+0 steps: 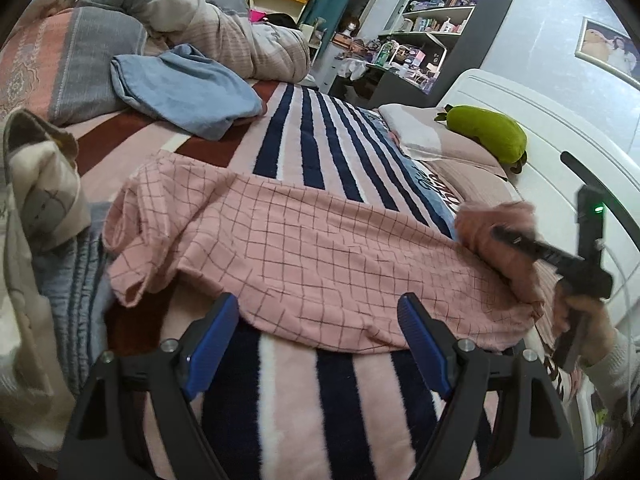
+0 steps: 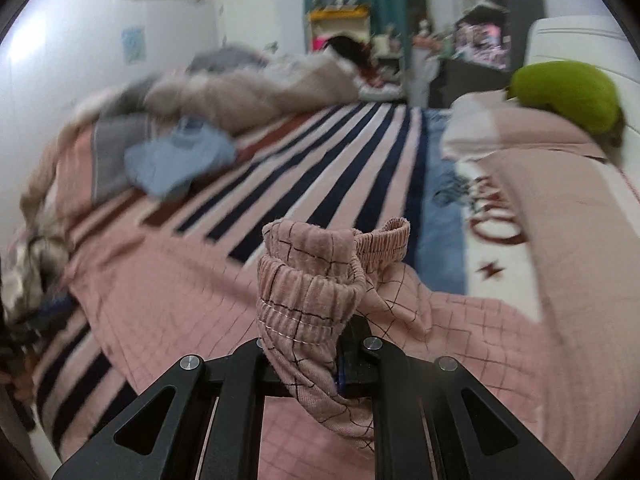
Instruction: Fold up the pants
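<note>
Pink checked pants (image 1: pixel 304 248) lie spread across the striped blanket (image 1: pixel 320 392) on the bed. My left gripper (image 1: pixel 318 308) hovers at their near edge, its blue pads (image 1: pixel 420 340) wide apart and open; the fabric edge lies between the fingertips but is not pinched. At the right end of the pants, my right gripper (image 1: pixel 516 238) is blurred and lifts a bunched end. In the right wrist view, the right gripper (image 2: pixel 320 344) is shut on the elastic waistband (image 2: pixel 308 288), which stands up in a crumpled wad and hides the fingertips.
A folded blue garment (image 1: pixel 188 92) and a rumpled quilt (image 1: pixel 224 28) lie at the far side. A green plush (image 1: pixel 486 128) rests on the pillow (image 1: pixel 424 136) by the white headboard (image 1: pixel 520 104). Piled clothes (image 1: pixel 44 208) sit at the left.
</note>
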`<state>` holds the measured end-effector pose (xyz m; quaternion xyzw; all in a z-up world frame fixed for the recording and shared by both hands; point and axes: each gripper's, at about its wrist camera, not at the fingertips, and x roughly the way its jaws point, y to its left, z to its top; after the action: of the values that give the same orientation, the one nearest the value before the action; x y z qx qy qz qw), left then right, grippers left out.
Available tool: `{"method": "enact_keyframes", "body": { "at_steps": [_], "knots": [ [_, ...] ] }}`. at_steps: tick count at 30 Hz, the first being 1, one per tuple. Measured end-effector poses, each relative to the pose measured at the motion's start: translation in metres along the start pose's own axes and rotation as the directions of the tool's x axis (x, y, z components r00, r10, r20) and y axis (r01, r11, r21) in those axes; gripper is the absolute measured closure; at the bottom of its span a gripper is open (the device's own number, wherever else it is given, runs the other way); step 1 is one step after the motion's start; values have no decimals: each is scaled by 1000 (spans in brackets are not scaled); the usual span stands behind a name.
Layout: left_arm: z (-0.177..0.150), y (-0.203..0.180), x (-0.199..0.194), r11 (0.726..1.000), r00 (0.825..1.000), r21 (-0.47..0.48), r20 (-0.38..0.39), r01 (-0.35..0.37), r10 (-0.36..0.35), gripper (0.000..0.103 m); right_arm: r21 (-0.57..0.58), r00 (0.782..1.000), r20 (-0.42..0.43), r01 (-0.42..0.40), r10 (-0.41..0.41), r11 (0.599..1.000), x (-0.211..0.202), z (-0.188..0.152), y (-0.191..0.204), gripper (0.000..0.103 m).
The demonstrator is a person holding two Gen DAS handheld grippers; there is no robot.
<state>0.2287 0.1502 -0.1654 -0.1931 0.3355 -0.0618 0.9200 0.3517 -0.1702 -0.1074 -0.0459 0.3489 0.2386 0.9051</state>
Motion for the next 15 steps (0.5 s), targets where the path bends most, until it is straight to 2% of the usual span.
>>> {"method": "enact_keyframes", "body": {
  "at_steps": [2, 6, 8, 12, 13, 15],
  "knots": [
    [-1, 5, 0, 1000, 1000, 2, -5, 8, -8, 24, -37, 998, -64, -9, 7, 999, 17, -9, 13, 97],
    [-5, 11, -2, 1000, 1000, 18, -10, 17, -17, 24, -110, 994, -104, 18, -29, 994, 34, -22, 34, 97],
    [-5, 13, -3, 1000, 1000, 20, -10, 19, -19, 24, -141, 995, -87, 40, -53, 989, 33, -23, 39, 97],
    [-6, 15, -5, 999, 1000, 20, -7, 30, -30, 24, -145, 997, 7, 82, -82, 986, 15, -11, 40, 97],
    [-6, 15, -5, 999, 1000, 20, -5, 30, -30, 24, -162, 997, 33, 79, -74, 984, 11, -6, 43, 97],
    [-7, 14, -6, 999, 1000, 21, -2, 28, -28, 24, -202, 999, 17, 36, -33, 979, 10, -4, 49, 97]
  ]
}}
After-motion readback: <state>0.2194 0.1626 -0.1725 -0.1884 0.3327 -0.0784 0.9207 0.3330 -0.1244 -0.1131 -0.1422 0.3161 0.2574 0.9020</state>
